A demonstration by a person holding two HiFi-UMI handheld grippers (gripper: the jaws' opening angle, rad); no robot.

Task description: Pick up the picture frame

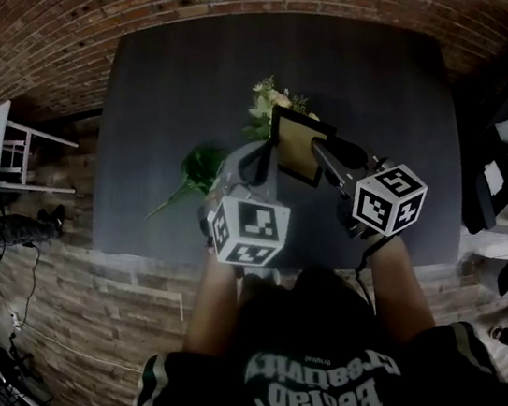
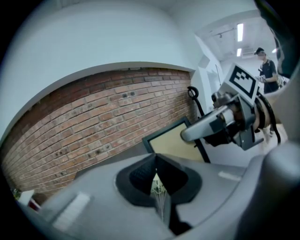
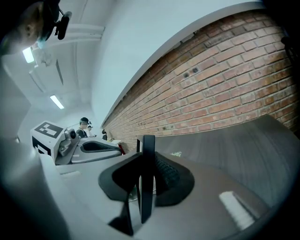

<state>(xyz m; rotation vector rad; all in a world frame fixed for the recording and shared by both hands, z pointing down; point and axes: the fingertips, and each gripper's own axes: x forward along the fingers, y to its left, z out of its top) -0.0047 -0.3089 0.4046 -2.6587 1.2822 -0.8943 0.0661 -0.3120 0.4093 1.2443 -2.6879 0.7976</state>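
Right gripper (image 3: 146,158) fingers pinch the picture frame (image 1: 299,149) by its edge; left gripper (image 2: 156,168) fingers sit pressed together, empty; a firm, upright lift should prevent swinging.

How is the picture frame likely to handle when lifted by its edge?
The picture frame looks rigid, so it should not sag. Pinched on one thin edge by the right gripper, it may swing or slip.

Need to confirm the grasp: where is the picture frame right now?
Head view, centre: the picture frame is over the dark table, its right edge clamped in the right gripper, white flowers just behind it.
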